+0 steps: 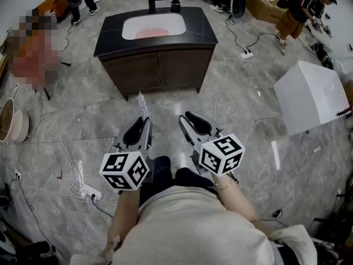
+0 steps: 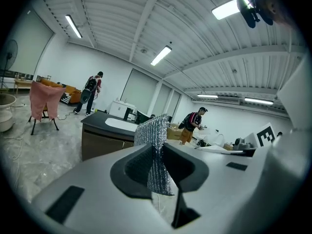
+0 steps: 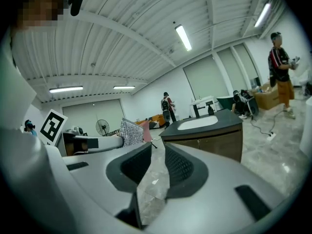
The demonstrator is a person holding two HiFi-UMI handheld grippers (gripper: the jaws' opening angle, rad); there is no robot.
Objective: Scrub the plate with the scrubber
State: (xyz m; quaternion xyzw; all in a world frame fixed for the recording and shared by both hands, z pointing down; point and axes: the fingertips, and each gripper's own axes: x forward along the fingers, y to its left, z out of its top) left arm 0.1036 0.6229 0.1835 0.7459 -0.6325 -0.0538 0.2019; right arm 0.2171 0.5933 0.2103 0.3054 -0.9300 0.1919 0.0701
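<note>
Distance is what we notice first in the head view: we stand well apart from the dark counter (image 1: 110,37), and the pink plate (image 1: 151,32) lies in its white sink (image 1: 165,21), so scrubbing has not begun, in our judgement. The left tongs (image 1: 144,120) carry the silver scrubber (image 1: 143,105), which sticks up past their tips, and the right tongs (image 1: 187,120) are beside them, both pointing toward the counter. White cables (image 1: 71,186) lie on the floor (image 1: 248,148) at our left, and a foot could catch on them during the walk. In the left gripper view the tongs are clamped on the scrubber near one edge, with most of the mesh free above the pads. We think strong pressure on the plate could bend it or pull it out of such a narrow grip. In the right gripper view the tongs stand a little apart with only floor between them, so they hold nothing. If they do not steady the plate, it may slide or turn in the sink under the scrubber.
</note>
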